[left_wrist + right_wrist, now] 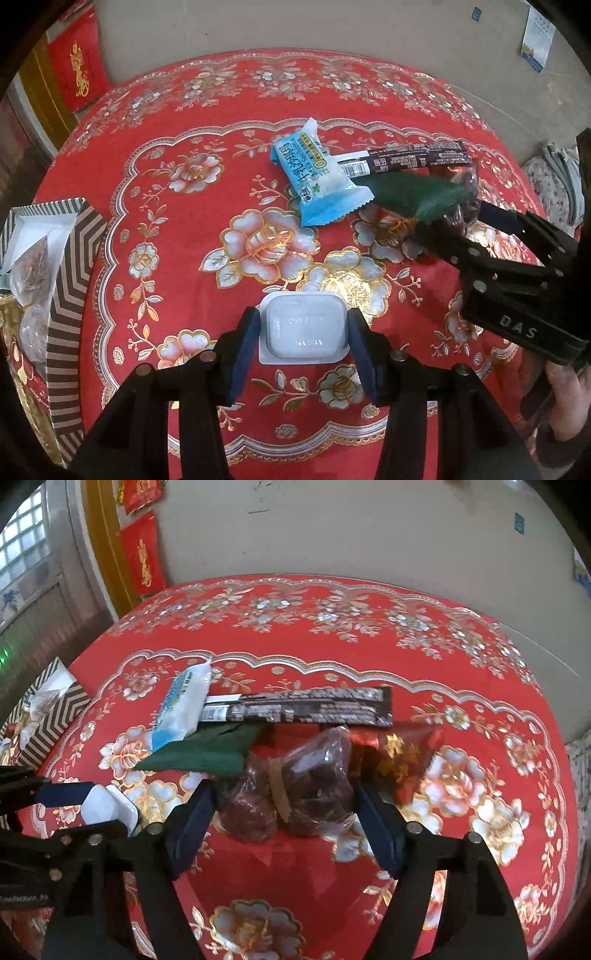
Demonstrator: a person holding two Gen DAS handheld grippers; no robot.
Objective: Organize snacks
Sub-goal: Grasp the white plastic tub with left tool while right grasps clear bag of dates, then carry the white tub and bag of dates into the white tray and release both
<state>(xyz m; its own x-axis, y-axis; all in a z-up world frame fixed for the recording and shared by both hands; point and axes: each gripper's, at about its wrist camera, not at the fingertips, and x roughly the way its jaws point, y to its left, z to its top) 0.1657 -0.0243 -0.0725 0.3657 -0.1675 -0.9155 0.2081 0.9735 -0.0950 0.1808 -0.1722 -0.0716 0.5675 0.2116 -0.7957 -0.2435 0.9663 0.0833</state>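
Observation:
In the left wrist view my left gripper (303, 332) stands around a small white jelly cup (304, 326) on the red cloth, blue pads at both its sides. I cannot tell if they press it. In the right wrist view my right gripper (284, 812) is open around a clear bag of dark red snacks (306, 786). Behind it lie a green packet (207, 755), a blue-white milk candy packet (181, 709), a long dark bar (310, 705) and a red-gold packet (402, 760). The cup also shows in the right wrist view (107, 805).
A striped gift box (62, 295) holding wrapped snacks stands at the table's left edge. It also shows in the right wrist view (48, 716). The round table with its red floral cloth (207, 280) stands against a beige wall. The right gripper's body (517, 280) reaches in from the right.

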